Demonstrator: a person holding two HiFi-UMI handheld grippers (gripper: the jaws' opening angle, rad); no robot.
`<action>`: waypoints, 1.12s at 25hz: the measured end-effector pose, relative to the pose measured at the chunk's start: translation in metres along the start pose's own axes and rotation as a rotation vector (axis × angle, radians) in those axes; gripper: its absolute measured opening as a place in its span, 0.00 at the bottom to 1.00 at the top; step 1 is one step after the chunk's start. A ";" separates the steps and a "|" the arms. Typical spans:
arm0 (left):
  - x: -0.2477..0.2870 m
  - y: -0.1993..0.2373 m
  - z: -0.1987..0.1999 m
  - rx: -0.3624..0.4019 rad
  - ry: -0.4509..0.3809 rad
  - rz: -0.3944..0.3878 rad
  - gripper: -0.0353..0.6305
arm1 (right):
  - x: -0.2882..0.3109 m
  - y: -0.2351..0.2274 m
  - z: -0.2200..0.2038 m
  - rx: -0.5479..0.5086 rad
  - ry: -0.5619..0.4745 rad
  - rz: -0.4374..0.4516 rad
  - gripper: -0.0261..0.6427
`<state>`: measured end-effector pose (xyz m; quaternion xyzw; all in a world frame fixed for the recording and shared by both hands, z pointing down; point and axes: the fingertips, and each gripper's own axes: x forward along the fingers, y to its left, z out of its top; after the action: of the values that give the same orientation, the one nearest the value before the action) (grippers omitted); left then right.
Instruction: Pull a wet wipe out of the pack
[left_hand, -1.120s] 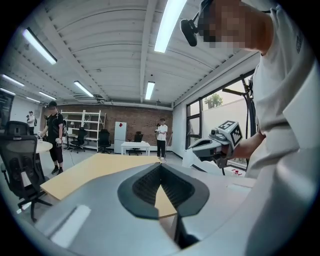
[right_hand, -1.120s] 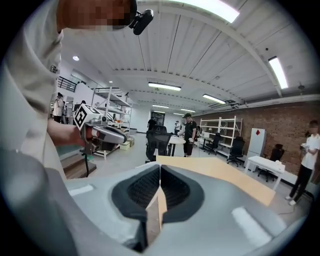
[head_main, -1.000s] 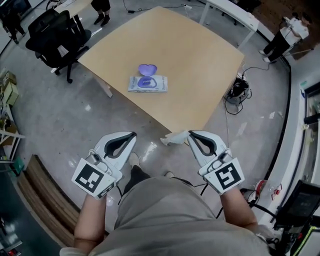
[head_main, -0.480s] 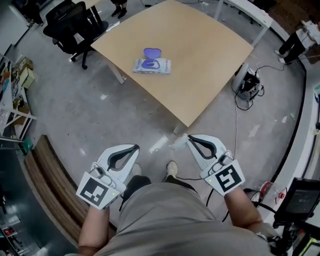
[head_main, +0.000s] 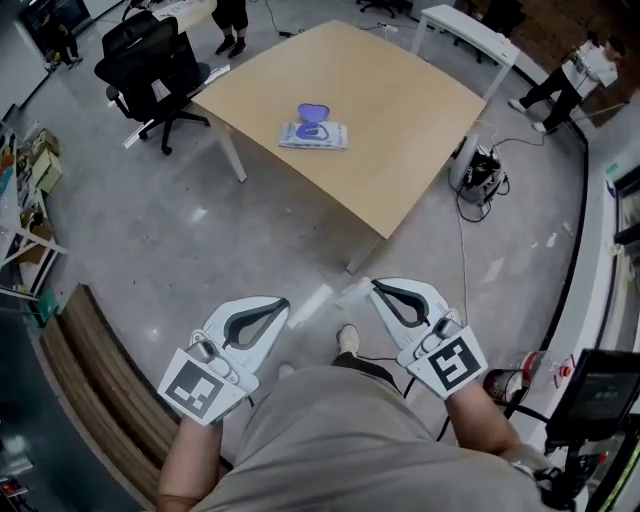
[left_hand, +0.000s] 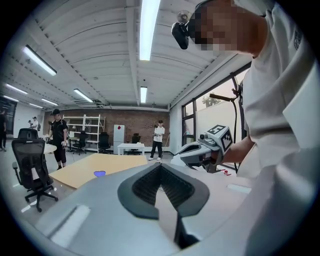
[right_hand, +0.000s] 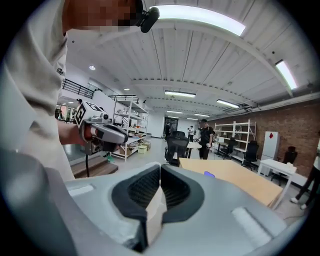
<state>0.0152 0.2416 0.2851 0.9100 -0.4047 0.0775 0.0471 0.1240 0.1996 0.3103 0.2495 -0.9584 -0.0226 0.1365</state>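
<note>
The wet wipe pack (head_main: 313, 133) lies on the wooden table (head_main: 410, 110) far ahead of me, its purple lid (head_main: 316, 112) flipped open. Both grippers hang low by my body, off the table and over the floor. My right gripper (head_main: 374, 287) is shut on a white wet wipe (head_main: 352, 292) that sticks out past its tips. In the right gripper view the wet wipe (right_hand: 155, 210) shows pinched between the jaws, and the purple lid (right_hand: 208, 174) shows far off. My left gripper (head_main: 284, 302) is shut and holds nothing. The purple lid (left_hand: 100, 173) is tiny in the left gripper view.
A black office chair (head_main: 150, 65) stands left of the table. Cables and a small device (head_main: 480, 175) lie on the floor at the table's right. A wooden step (head_main: 90, 370) runs along my left. A person (head_main: 570, 75) stands at the back right near a white table (head_main: 470, 25).
I have backed away from the table, so the pack now sits farther off and higher in the head view. Both grippers stay low by my body, the right still gripping the wipe.
</note>
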 end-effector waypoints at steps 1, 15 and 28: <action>-0.013 -0.003 -0.003 -0.005 0.000 -0.005 0.06 | 0.000 0.014 0.003 -0.001 0.004 -0.001 0.05; -0.100 -0.037 -0.036 -0.001 -0.014 -0.135 0.06 | -0.024 0.143 0.019 -0.001 0.010 -0.090 0.05; -0.128 -0.040 -0.052 0.002 -0.012 -0.160 0.06 | -0.020 0.182 0.023 -0.019 0.024 -0.104 0.05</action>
<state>-0.0448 0.3690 0.3123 0.9399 -0.3309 0.0685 0.0501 0.0491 0.3679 0.3032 0.2978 -0.9422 -0.0357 0.1491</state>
